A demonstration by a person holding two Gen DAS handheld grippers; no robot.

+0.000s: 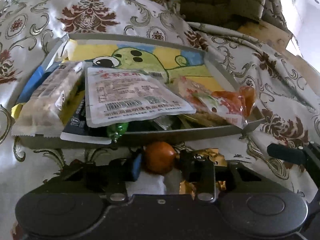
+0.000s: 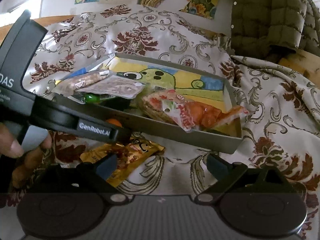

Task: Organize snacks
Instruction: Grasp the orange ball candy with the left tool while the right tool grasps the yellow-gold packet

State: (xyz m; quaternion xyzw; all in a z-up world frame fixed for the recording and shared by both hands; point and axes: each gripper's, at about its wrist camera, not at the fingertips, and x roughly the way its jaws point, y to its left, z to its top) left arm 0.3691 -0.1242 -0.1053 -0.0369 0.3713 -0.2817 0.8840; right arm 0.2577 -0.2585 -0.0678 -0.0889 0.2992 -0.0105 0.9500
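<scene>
While the left hand-held gripper [image 1: 160, 167] pinches a small, smooth, slippery orange ball-shaped snack [image 1: 160, 157] at its middle, the right hand-held gripper [image 2: 162, 165] hovers open beside the tray [image 2: 180, 135].

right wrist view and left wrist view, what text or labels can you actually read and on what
"GenRobot.AI": on the dark arm of the left tongs, seen from the right wrist.
"DAS": end of a cut-off word on that device's grey handle body; the small lines beneath are unreadable.
White snack pouch: red heading, barcode, QR code and Chinese print, too blurred to read.
Gold wrapper and red-orange packet: print illegible.
</scene>
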